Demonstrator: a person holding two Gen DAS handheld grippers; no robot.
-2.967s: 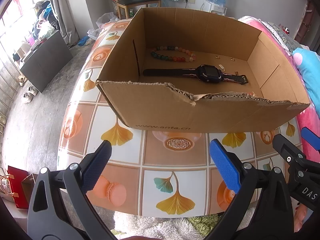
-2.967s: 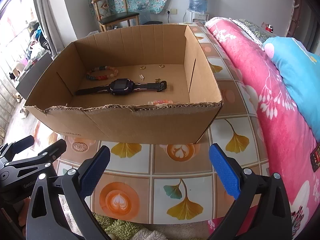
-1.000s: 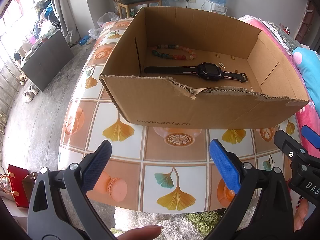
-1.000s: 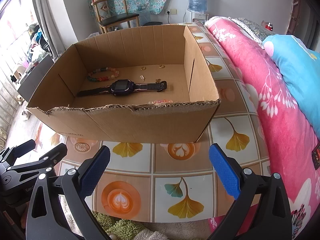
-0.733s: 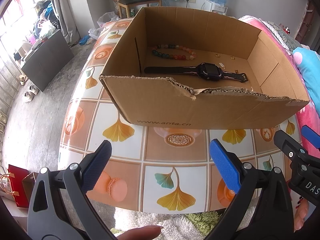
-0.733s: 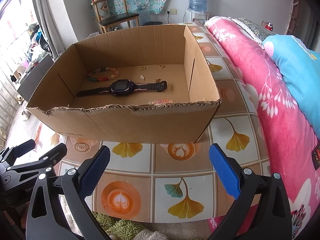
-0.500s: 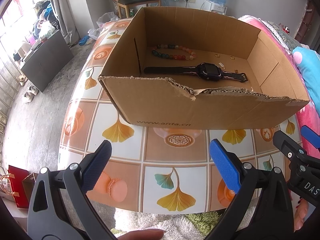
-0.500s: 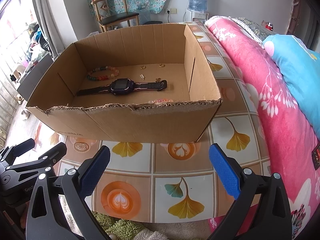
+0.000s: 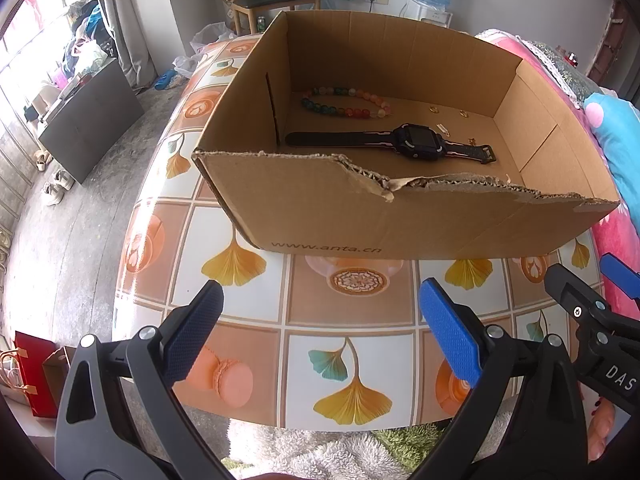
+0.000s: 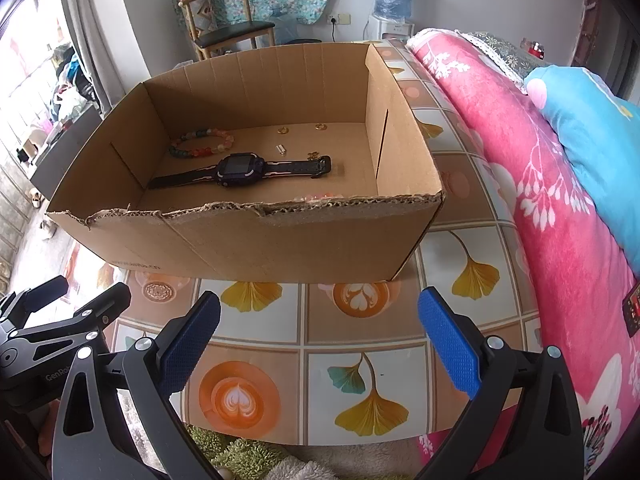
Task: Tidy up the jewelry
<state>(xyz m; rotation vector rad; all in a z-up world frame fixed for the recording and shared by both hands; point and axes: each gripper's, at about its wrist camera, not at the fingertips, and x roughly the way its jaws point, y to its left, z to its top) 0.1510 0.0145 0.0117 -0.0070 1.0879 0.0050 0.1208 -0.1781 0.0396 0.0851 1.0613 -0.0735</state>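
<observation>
While both grippers hang idle over the worktop's (image 9: 240,312) near edge, contents stand as follows.

Box (image 9: 360,216): open cardboard, torn near rim, at mid-worktop, its right side toward the bed (image 10: 520,140).
Watch (image 9: 416,142): flat on the box floor, strap laid out straight, roughly central.
Bead bracelet (image 9: 344,102): far left of the box floor, behind the watch, apart from it.
Small gold pieces (image 10: 320,126): scattered along the far wall and by the strap's right end; kind too small to tell.
Pink beads (image 10: 316,198): barely visible behind the near rim.
Left gripper (image 9: 320,320): jaws wide apart, holding nothing.
Right gripper (image 10: 320,320): likewise apart, holding nothing.

Progress, judged: every visible item already lies in the box and none on the worktop, so gathering looks done; little or nothing seems left.
</observation>
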